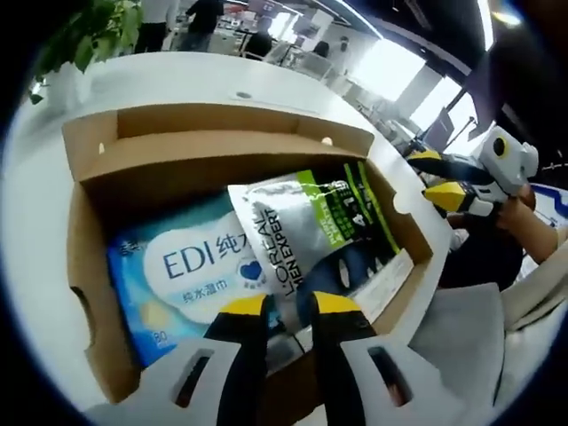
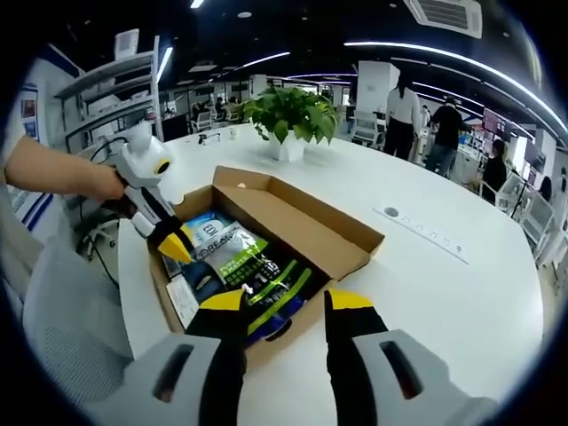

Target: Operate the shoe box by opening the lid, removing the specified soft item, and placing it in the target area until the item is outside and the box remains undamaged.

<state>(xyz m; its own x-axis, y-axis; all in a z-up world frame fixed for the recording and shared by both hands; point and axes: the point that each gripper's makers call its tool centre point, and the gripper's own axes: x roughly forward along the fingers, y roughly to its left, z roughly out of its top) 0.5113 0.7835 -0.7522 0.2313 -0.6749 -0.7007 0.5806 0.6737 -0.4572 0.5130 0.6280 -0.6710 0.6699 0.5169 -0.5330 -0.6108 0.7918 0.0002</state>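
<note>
The shoe box (image 2: 266, 232) sat open at frame centre on the white table (image 2: 444, 275), lid flap folded back. Inside lay a silver pouch (image 1: 297, 226) over a blue wipes pack (image 1: 177, 266). The left gripper (image 1: 291, 306) hovered at the box's near edge, jaws slightly parted, pinching nothing. The right gripper (image 2: 284, 302) stood spread at bottom centre

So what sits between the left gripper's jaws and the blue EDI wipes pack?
In the left gripper view, the silver L'Oreal pouch partly overlaps the wipes pack, right ahead of the left gripper.
</note>
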